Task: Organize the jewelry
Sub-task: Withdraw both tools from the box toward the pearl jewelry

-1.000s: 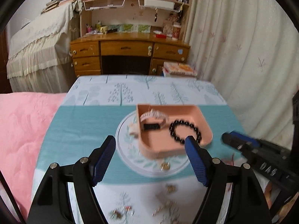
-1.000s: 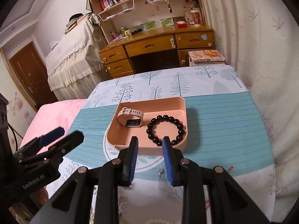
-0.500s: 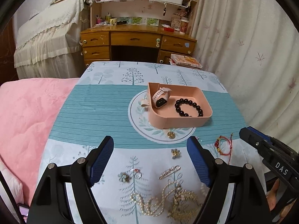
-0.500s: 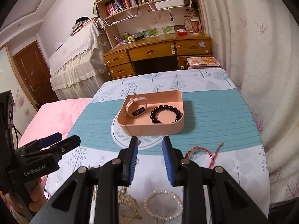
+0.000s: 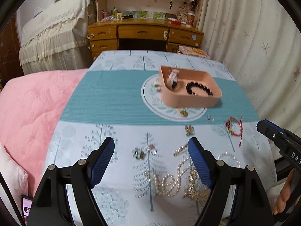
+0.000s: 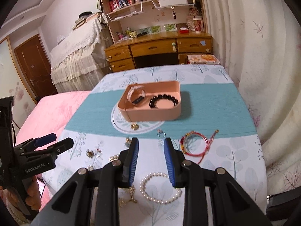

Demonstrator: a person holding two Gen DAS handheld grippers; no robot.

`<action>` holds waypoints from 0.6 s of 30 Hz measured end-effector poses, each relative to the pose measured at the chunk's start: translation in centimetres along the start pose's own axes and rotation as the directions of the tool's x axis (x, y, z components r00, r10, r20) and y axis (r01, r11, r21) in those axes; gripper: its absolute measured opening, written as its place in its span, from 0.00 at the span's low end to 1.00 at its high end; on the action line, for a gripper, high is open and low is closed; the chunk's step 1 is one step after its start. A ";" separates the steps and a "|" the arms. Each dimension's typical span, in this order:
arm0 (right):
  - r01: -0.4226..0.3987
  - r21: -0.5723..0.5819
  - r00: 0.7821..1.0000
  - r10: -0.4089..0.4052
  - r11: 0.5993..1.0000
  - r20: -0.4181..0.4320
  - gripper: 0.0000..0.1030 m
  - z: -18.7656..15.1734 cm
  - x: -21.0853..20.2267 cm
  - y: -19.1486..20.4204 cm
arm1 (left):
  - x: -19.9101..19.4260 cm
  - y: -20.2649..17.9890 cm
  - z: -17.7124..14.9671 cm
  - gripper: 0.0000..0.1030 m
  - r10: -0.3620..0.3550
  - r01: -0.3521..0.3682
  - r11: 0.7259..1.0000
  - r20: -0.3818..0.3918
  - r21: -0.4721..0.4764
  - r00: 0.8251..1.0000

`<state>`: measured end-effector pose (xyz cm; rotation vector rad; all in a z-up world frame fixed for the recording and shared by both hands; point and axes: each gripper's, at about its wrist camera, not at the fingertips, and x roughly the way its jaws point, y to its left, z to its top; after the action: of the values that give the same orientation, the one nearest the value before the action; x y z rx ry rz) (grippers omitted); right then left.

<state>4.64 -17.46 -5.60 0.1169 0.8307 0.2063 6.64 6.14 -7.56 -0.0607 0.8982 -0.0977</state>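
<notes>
Your table, covered by a cloth with a teal band and printed trees, fills most of both views, with a pink quilt against its left edge and a wooden desk beyond its far end. On the teal band stands your pink tray, partly over a round white mat. Inside the tray, a watch with a pale strap stands on edge toward the left, and a black bead bracelet lies flat beside it on the right.

The rest of the jewelry lies loose on the near part of the cloth. A tangle of pearl and gold chains sits close in front of your left gripper, whose jaws are spread wide with nothing between them; they hang above the cloth. A pearl bracelet lies just beyond and below your right gripper, seen partly through the gap of its fingers. That gripper's jaws are opening, and they hold nothing. A red string bracelet rests to the right, near the edge of the teal band. A gold hair clip lies by your left gripper's right finger. Small pieces are scattered between: a gold charm just in front of the tray, a ring near the teal edge, and a small cluster of earrings, too blurred to tell apart.
</notes>
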 end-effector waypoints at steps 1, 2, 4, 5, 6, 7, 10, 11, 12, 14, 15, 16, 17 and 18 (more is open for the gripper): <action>0.003 -0.002 1.000 -0.003 1.000 -0.012 0.36 -0.4 0.2 -0.2 | 0.2 0.1 -0.4 0.77 -0.002 0.002 1.000 -0.010 0.003 1.000; 0.006 0.001 1.000 -0.006 1.000 -0.025 0.36 -0.7 0.3 -0.4 | 0.4 0.3 -0.9 0.77 -0.003 0.003 1.000 -0.024 0.010 1.000; -0.002 0.015 0.998 0.003 1.000 -0.066 0.37 -1.4 1.0 -0.9 | 1.0 0.5 -1.8 0.77 -0.006 0.008 1.000 -0.052 0.026 0.999; -0.011 0.022 0.996 0.013 1.000 -0.092 0.37 -1.9 1.4 -1.1 | 1.3 0.6 -2.4 0.77 -0.010 0.012 0.999 -0.067 0.034 0.998; -0.016 0.027 0.994 0.019 0.999 -0.108 0.37 -2.1 1.7 -1.4 | 1.4 0.8 -2.8 0.77 -0.017 0.020 0.999 -0.077 0.040 0.997; -0.029 0.036 0.991 0.033 0.999 -0.133 0.37 -2.4 2.1 -1.6 | 1.5 0.9 -3.2 0.77 -0.027 0.031 0.998 -0.085 0.046 0.996; -0.046 0.036 0.983 0.051 0.998 -0.176 0.37 -3.3 2.8 -1.8 | 1.7 0.9 -4.5 0.77 -0.037 0.046 0.996 -0.105 0.079 0.994; -0.052 0.034 0.980 0.058 0.998 -0.190 0.37 -3.6 3.0 -1.7 | 1.8 0.9 -4.9 0.77 -0.038 0.048 0.995 -0.108 0.088 0.993; -0.055 0.030 0.978 0.060 0.998 -0.201 0.37 -3.8 3.2 -1.7 | 1.9 0.9 -5.4 0.77 -0.041 0.053 0.994 -0.117 0.100 0.992; -0.047 0.021 0.975 0.050 0.999 -0.218 0.37 -4.3 3.5 -1.7 | 2.1 0.7 -6.1 0.77 -0.049 0.065 0.991 -0.132 0.120 0.990; -0.044 0.019 0.974 0.047 0.999 -0.223 0.37 -4.5 3.6 -1.8 | 2.3 0.6 -6.5 0.76 -0.051 0.070 0.989 -0.142 0.130 0.989; -0.042 0.019 0.973 0.045 0.999 -0.226 0.37 -4.6 3.6 -1.8 | 2.5 0.5 -6.8 0.75 -0.056 0.077 0.988 -0.153 0.136 0.987; -0.040 0.018 0.973 0.043 0.999 -0.228 0.37 -4.8 3.7 -1.9 | 2.7 0.4 -6.9 0.74 -0.060 0.083 0.987 -0.162 0.137 0.985; -0.035 0.016 0.972 0.038 0.999 -0.232 0.37 -4.8 3.8 -2.0 | 2.9 0.4 -7.0 0.72 -0.067 0.091 0.987 -0.175 0.134 0.982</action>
<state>3.82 -18.46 -11.93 0.1209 1.0635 0.2527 3.00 6.16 -14.21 0.0451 1.0570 -0.2440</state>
